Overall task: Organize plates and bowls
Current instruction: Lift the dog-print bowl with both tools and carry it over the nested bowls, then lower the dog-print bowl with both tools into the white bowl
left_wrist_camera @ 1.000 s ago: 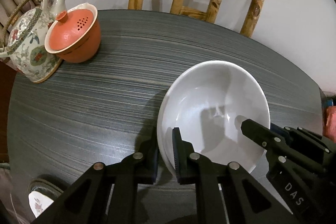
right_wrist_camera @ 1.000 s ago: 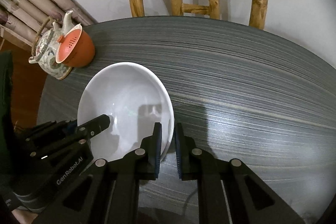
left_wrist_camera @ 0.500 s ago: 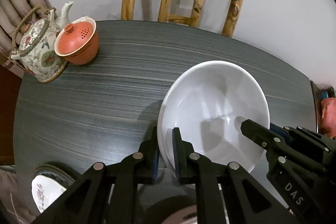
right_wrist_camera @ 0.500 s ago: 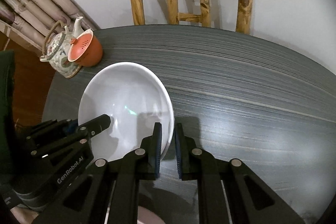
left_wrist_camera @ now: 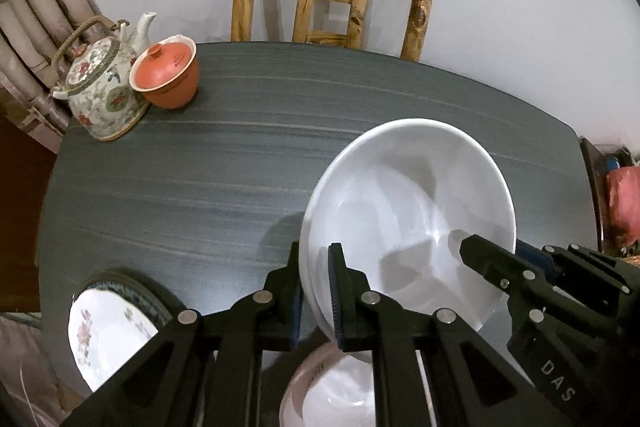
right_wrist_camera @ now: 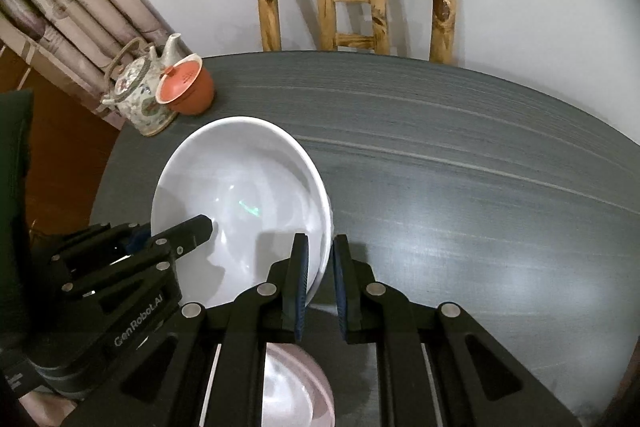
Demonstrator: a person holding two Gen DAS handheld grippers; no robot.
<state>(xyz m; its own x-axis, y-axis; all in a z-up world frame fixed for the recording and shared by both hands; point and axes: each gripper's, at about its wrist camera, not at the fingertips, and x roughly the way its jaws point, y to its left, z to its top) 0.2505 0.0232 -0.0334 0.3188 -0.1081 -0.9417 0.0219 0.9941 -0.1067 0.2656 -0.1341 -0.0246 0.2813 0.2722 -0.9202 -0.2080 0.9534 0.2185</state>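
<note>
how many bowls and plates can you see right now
3: a white bowl held by both grippers, a pale bowl below them, a floral plate at the table's near-left edge. Others may be hidden.

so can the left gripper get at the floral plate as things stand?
Probably not yet. The left gripper is shut on the rim of the white bowl, shared with the right gripper. The floral plate lies nearby with bare table between; the bowl must go down first.

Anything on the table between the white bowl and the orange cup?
Nothing: in the left wrist view bare table separates the white bowl from the orange cup.
</note>
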